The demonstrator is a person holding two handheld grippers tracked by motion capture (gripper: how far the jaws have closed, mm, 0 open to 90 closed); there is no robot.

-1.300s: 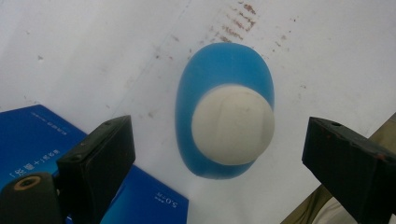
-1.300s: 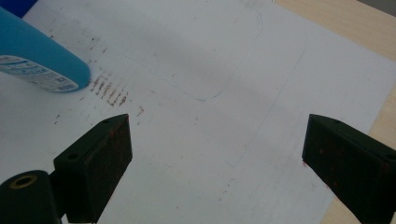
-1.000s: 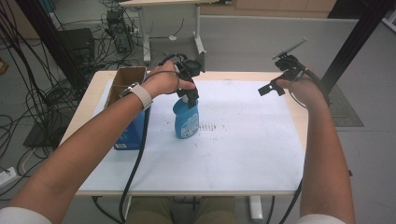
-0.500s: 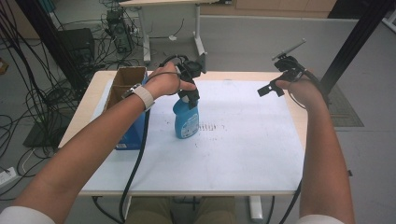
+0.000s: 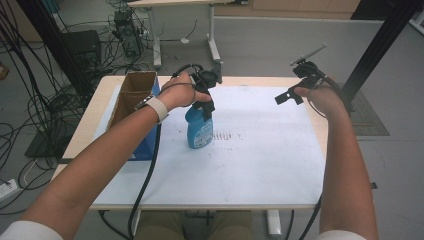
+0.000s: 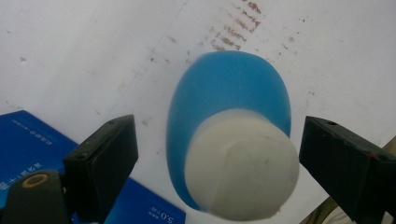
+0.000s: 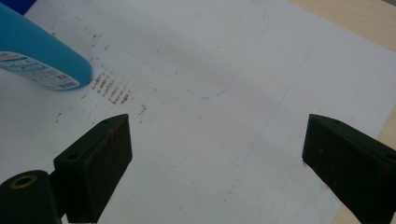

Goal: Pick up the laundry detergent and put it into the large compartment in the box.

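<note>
Your left gripper (image 6: 219, 163) directly above blue bottle (image 5: 199, 127), jaws just been closing but clear of white cap (image 6: 243, 163), straddling it for top grasp. Bottle upright on white sheet (image 5: 260, 150), beside blue box (image 5: 142, 150). Right gripper (image 5: 295, 90) farther off, jaws wide, empty, parked aside.

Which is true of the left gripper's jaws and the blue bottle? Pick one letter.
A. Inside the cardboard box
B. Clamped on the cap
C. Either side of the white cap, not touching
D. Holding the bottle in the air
C: in the left gripper view the left gripper straddles the white cap of the blue bottle, with gaps both sides.
</note>
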